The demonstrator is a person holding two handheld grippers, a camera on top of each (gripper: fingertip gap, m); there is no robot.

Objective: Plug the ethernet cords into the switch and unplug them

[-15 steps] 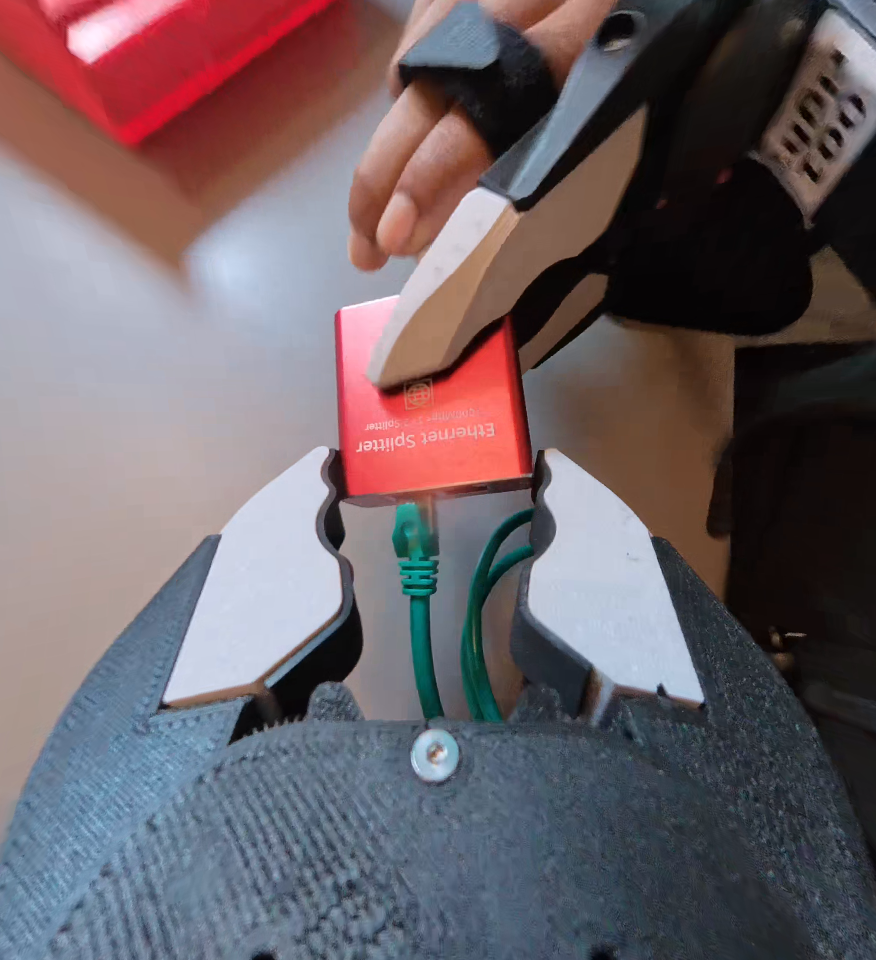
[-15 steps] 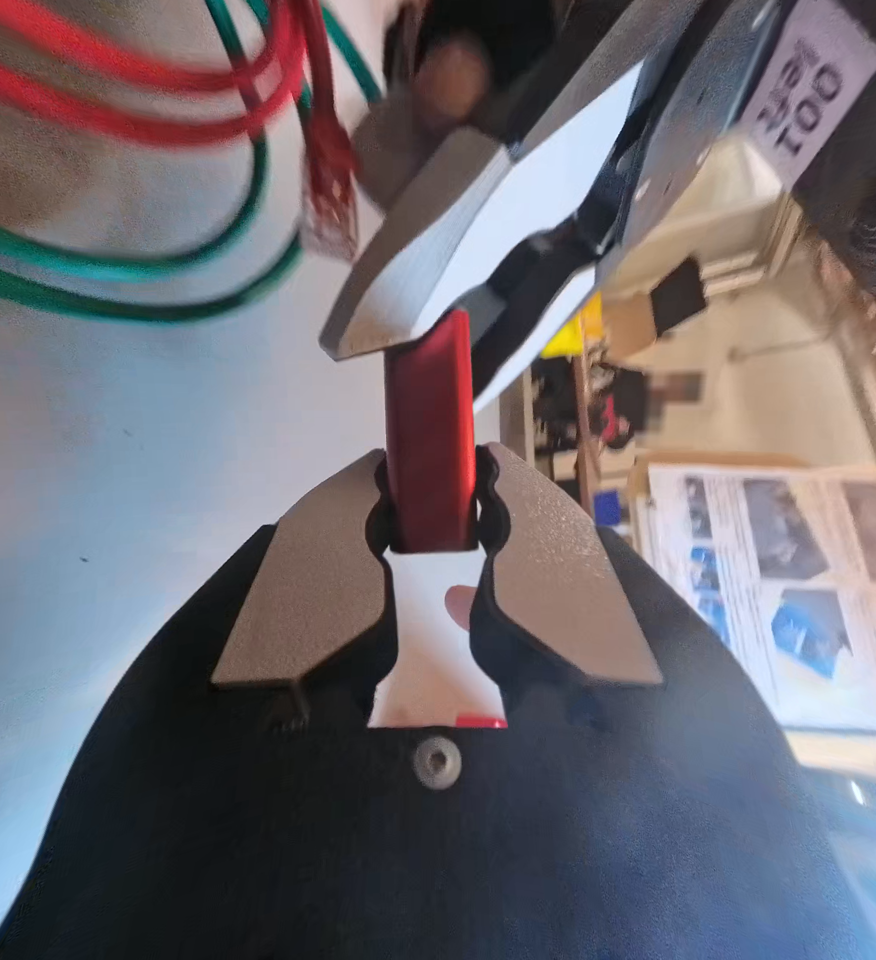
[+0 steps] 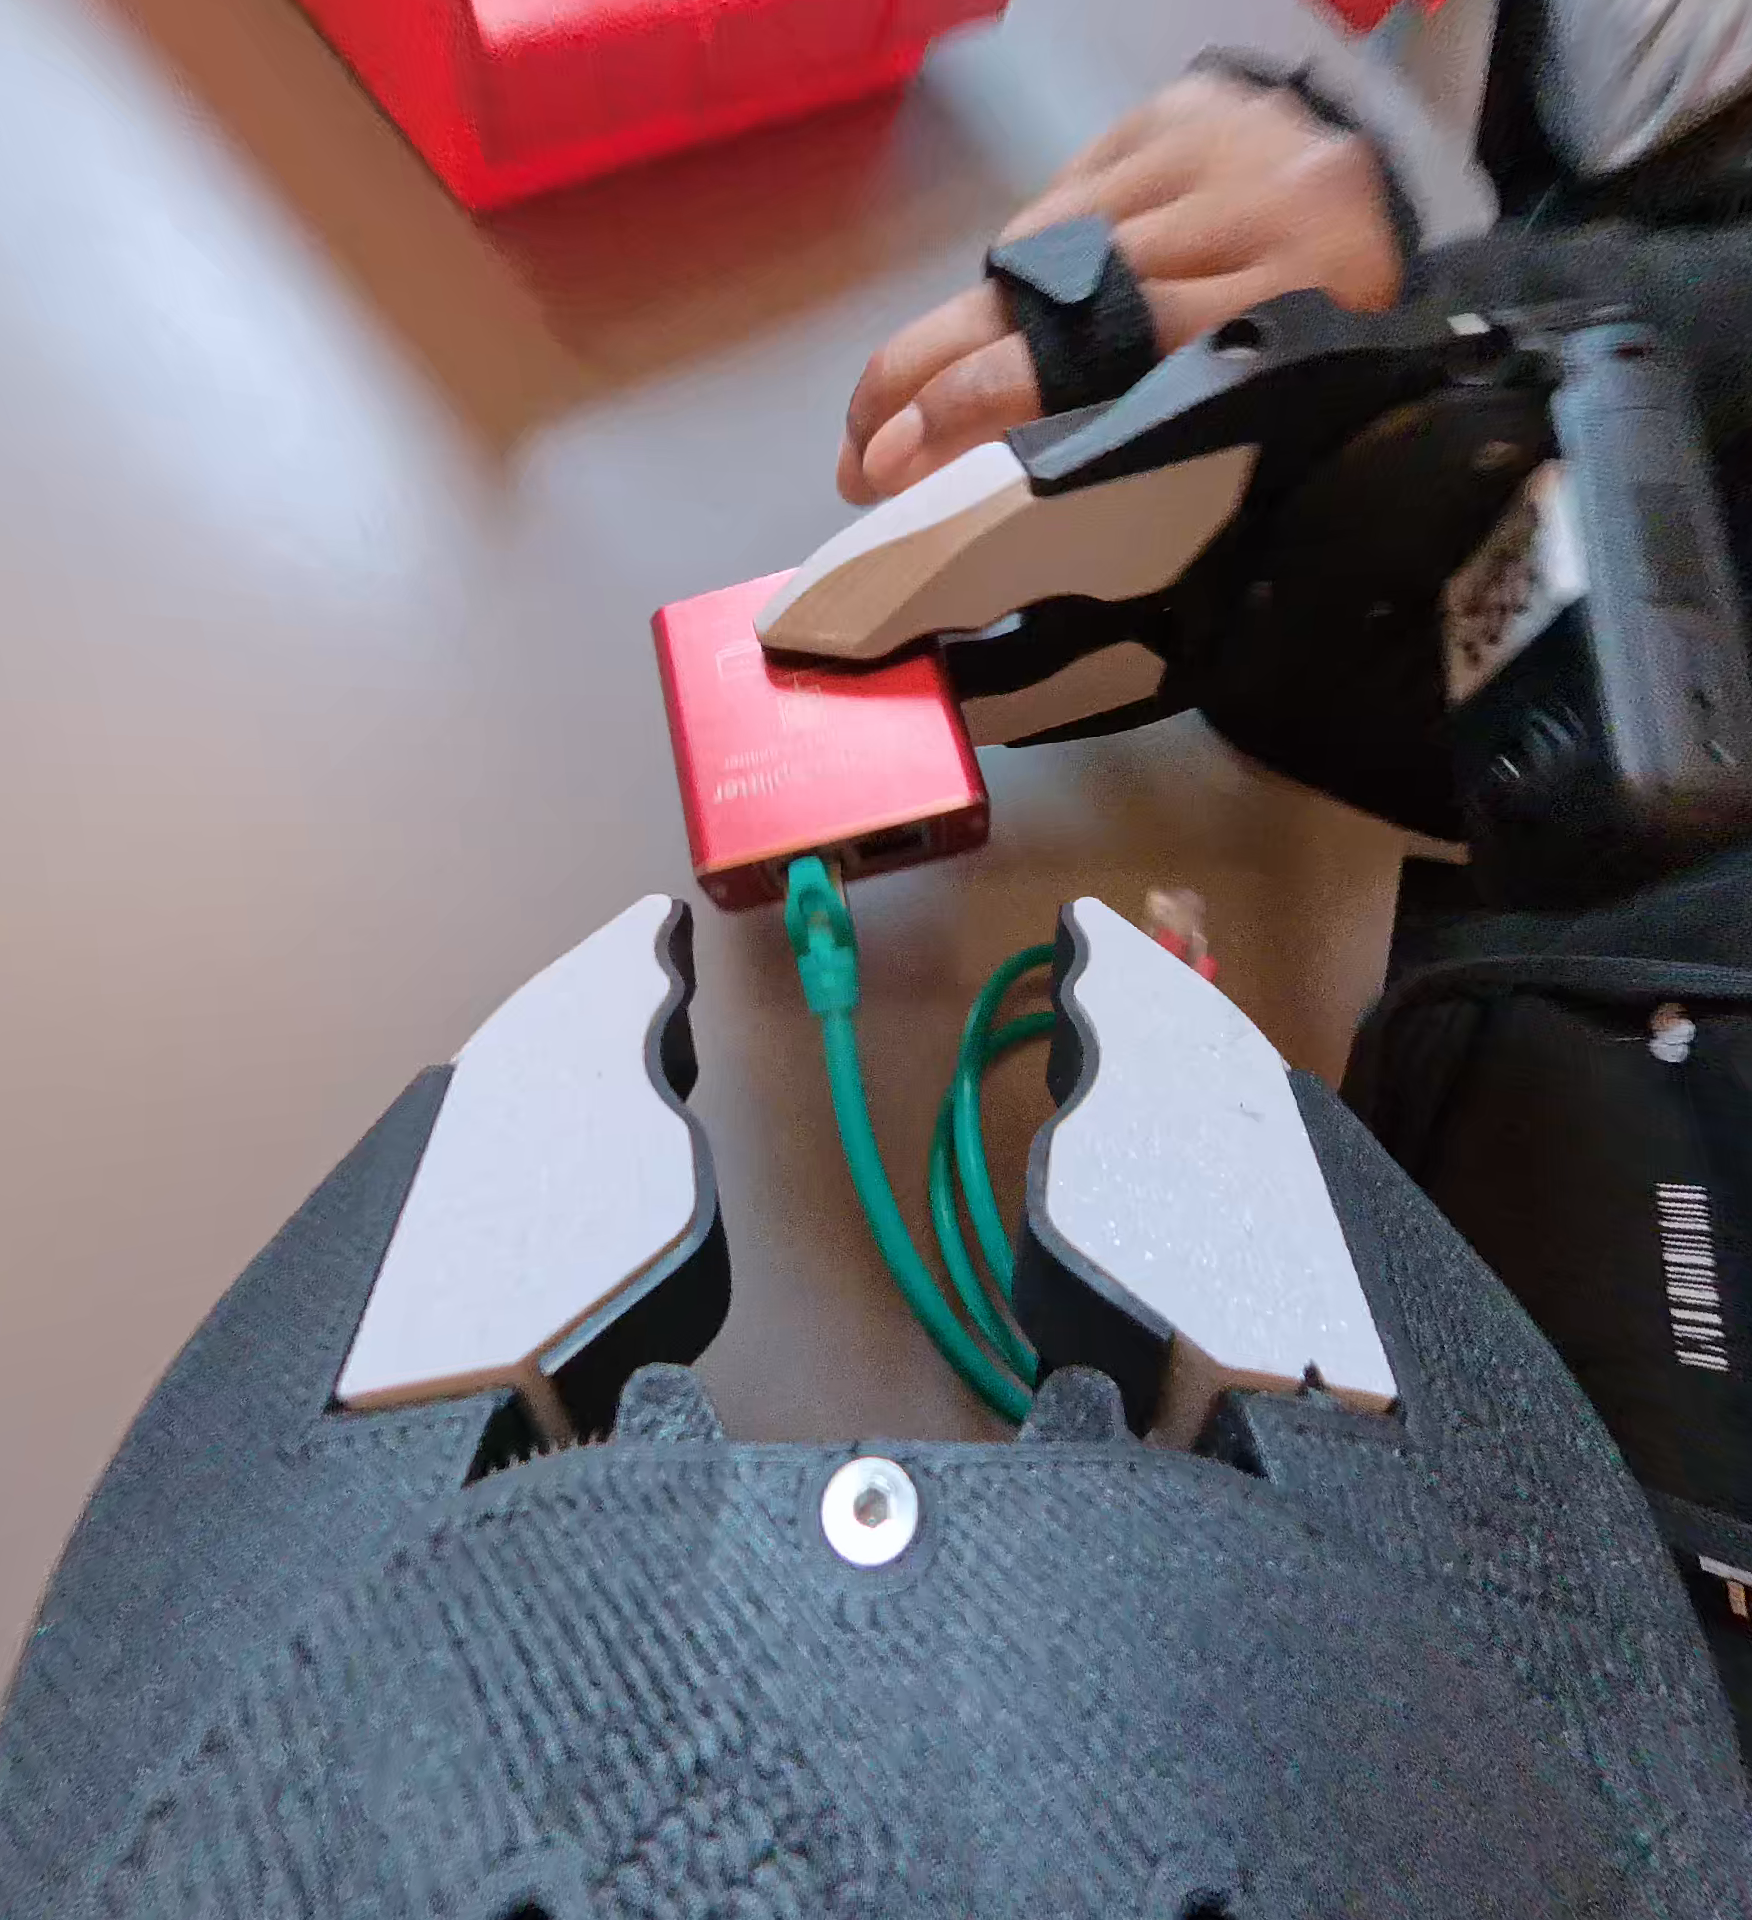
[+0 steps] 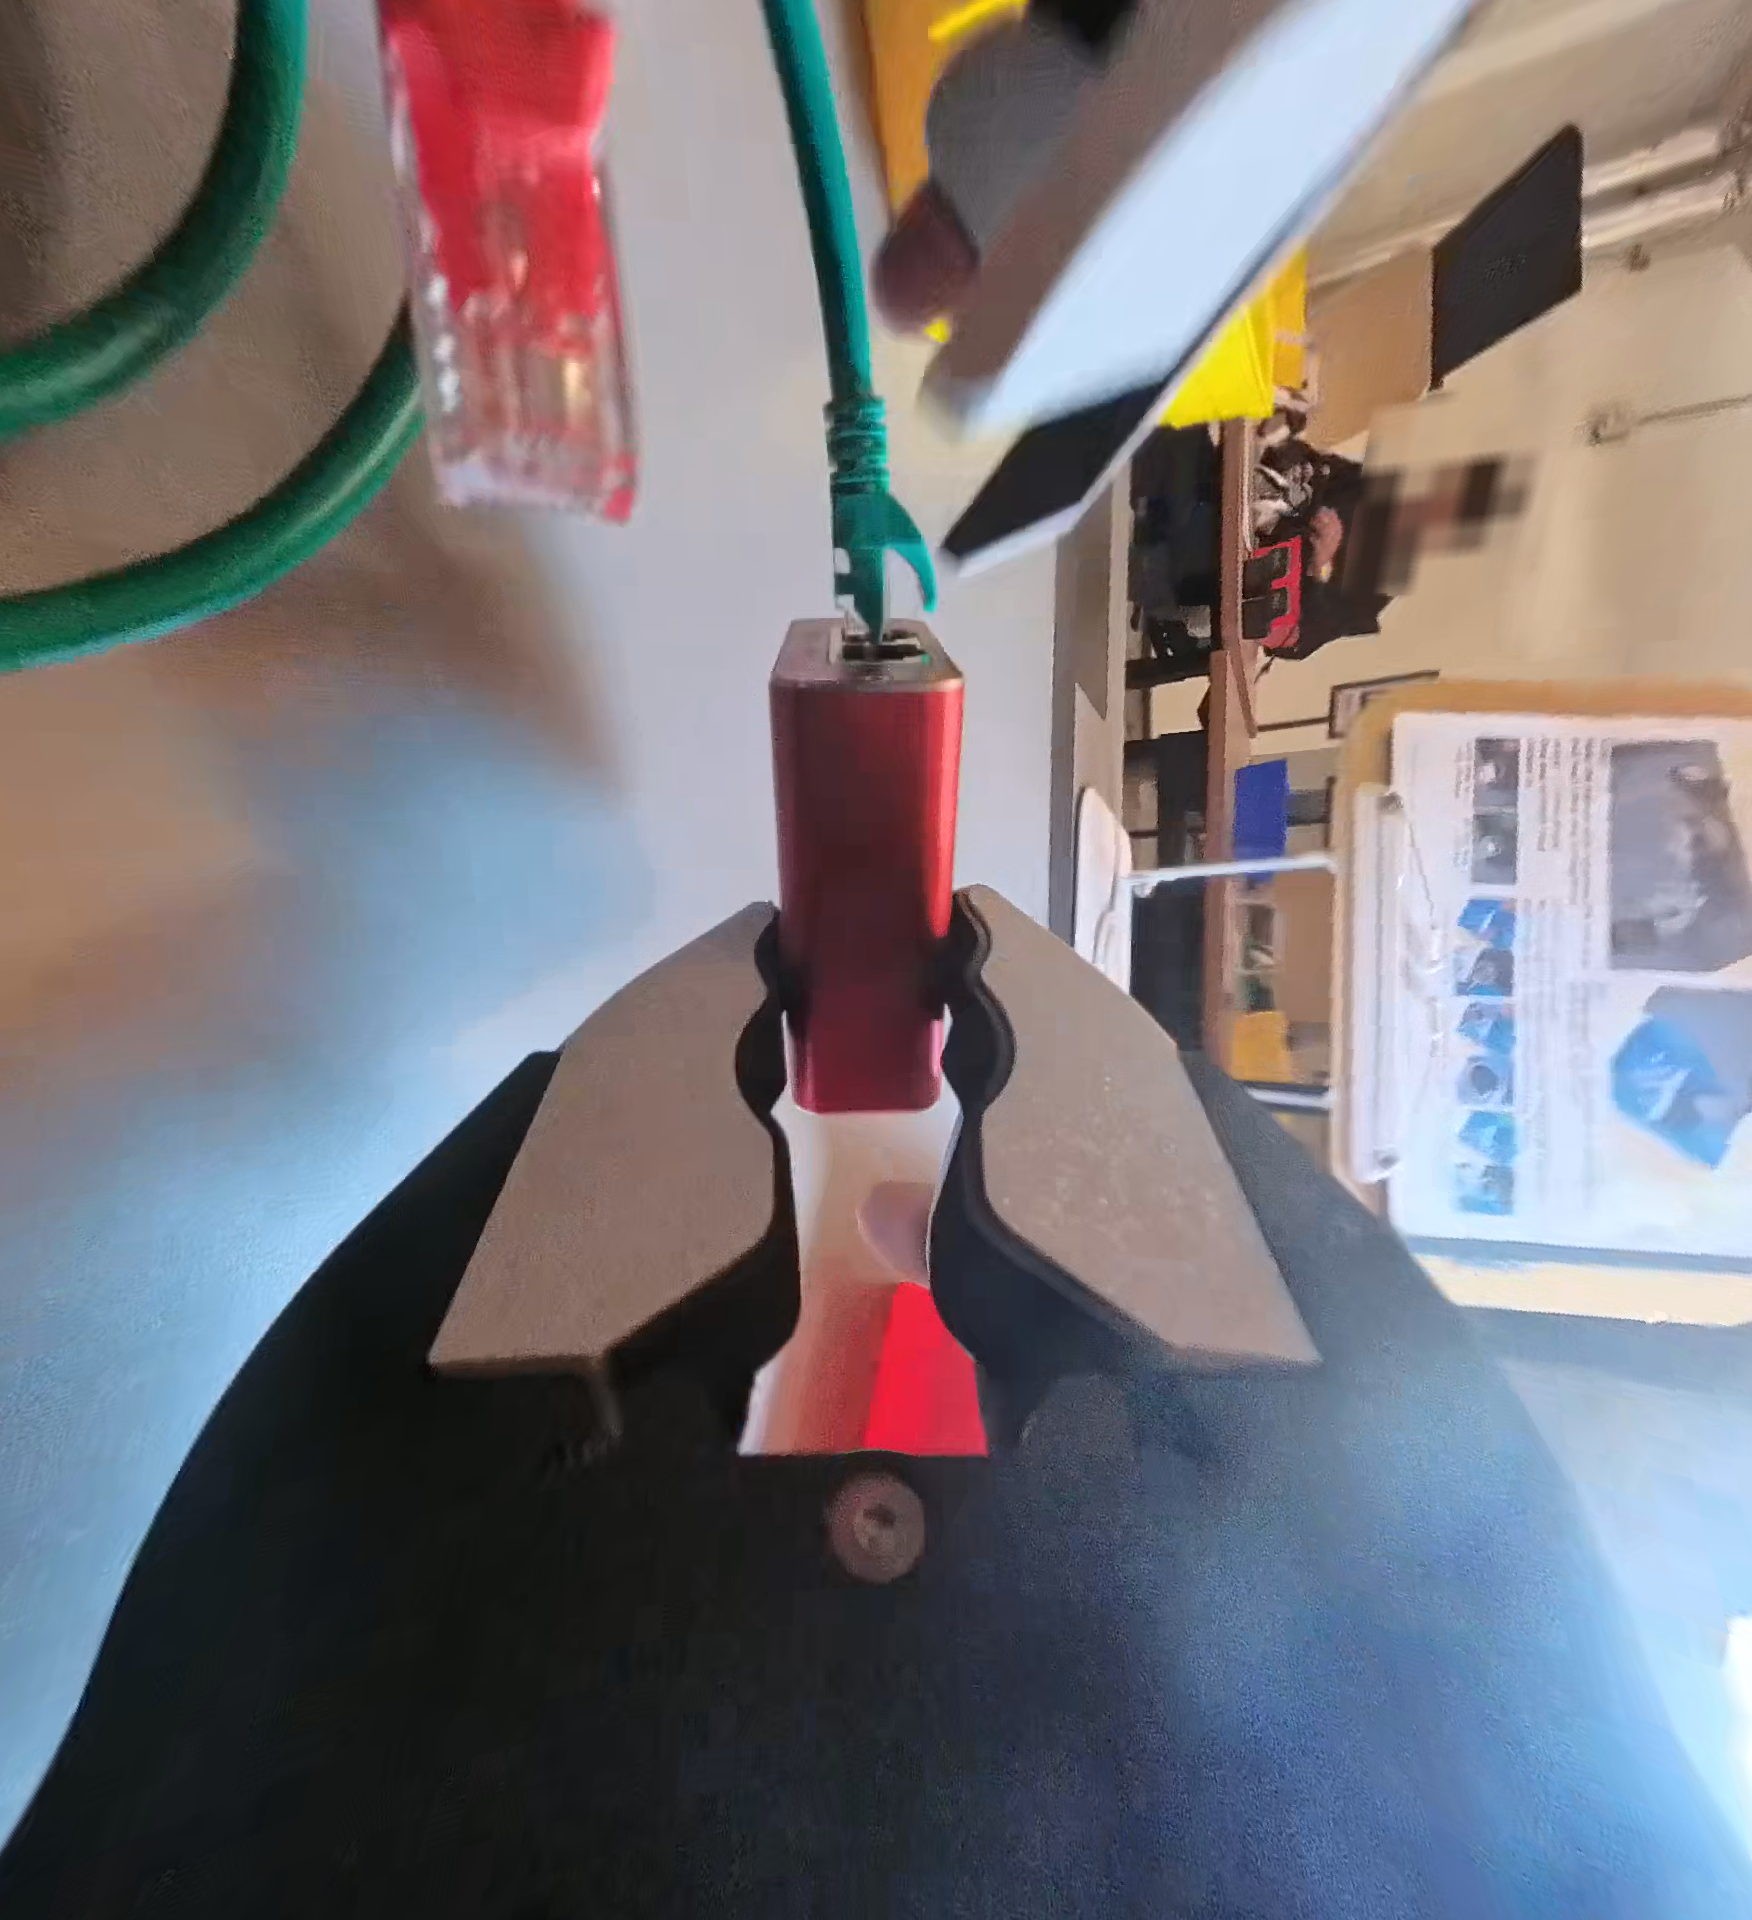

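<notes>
Left wrist view: the left gripper (image 3: 872, 925) hangs with its jaws spread wide and nothing between them, just short of the switch (image 3: 815, 769). That small red box sits lifted off the table (image 3: 228, 623), pinched flat by the right gripper (image 3: 851, 665), which comes in from the right with a hand (image 3: 1132, 291) behind it. The green cord (image 3: 851, 1122) has its plug seated in the left port on the switch's near face; the port beside it looks free. The cord loops back down between the left gripper's fingers. A red plug (image 3: 1178, 930) peeks out beyond the right finger, lying on the table. A blurred red box (image 3: 643, 83) sits far back.

Right wrist view: the right gripper (image 4: 861, 997) is clamped on the switch (image 4: 864, 873), squeezing its two broad faces, so the box stands edge-on. At its far end the green cord (image 4: 856, 457) goes into a port. Coils of the same green run along the left. The red plug (image 4: 519, 281) shows large and blurred at upper left, apart from the switch. One finger of the left gripper (image 4: 1142, 270) slants across the upper right.
</notes>
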